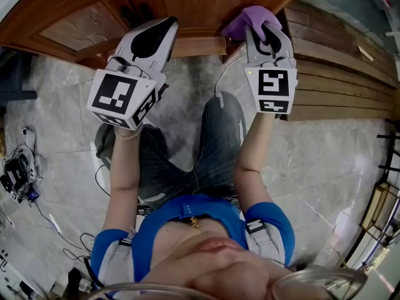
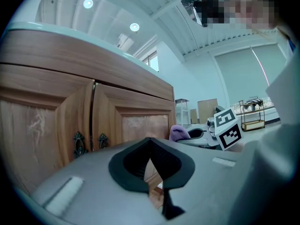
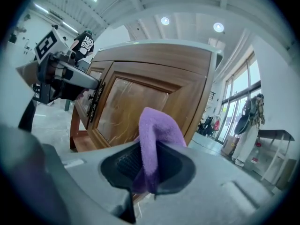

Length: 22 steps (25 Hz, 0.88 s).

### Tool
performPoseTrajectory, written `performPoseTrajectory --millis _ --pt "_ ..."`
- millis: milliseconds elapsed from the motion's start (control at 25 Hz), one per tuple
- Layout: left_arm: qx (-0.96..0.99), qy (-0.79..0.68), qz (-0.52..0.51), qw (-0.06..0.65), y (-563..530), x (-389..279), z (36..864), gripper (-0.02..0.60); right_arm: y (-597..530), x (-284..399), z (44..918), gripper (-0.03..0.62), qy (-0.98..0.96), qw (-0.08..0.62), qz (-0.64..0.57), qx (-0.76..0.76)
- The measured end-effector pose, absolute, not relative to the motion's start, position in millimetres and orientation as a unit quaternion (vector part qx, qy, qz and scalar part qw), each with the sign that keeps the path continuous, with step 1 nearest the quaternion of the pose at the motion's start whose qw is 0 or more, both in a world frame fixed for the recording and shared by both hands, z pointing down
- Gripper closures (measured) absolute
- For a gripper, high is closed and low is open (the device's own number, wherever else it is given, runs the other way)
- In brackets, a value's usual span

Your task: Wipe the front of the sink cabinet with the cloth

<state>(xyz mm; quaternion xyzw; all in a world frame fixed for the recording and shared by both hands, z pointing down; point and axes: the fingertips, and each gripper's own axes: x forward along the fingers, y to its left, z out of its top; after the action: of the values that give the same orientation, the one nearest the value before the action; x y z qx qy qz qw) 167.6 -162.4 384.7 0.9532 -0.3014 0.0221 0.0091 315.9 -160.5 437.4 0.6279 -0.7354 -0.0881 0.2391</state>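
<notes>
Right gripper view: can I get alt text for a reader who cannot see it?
The right hand-held gripper is shut on a purple cloth that stands up between its jaws, in front of a wooden sink cabinet door. At left, the left hand-held gripper points toward the cabinet's dark metal handles.

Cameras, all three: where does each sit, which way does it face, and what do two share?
Head view: on the person's head, facing steeply down at the cabinet front, left gripper, right gripper, forearms and jeans.
Left gripper view: on the left gripper, looking along its shut, empty jaws at the cabinet front.
Right gripper view: on the right gripper, looking along jaws shut on the purple cloth toward the cabinet front.
Shared: each gripper view shows the other gripper; all three show the purple cloth and cabinet front.
</notes>
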Motion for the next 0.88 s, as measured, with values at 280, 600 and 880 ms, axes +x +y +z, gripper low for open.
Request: performPoseTrajectory --millis 280,600,880 --pt "0.953 -0.303 0.02 0.008 -163.6 167.0 383.4 0.581 -160.4 320.7 443.3 0.53 -0.741 0.221 -0.079 0.629" --pt "0.952 -0.306 0.02 0.008 -165.5 165.3 385.0 0.581 -160.5 328.5 473.6 0.53 -0.734 0.237 -0.056 0.634" --pt "0.952 -0.307 0.019 0.007 -162.8 162.9 382.6 0.581 -159.2 329.6 509.3 0.53 -0.732 0.255 -0.023 0.632"
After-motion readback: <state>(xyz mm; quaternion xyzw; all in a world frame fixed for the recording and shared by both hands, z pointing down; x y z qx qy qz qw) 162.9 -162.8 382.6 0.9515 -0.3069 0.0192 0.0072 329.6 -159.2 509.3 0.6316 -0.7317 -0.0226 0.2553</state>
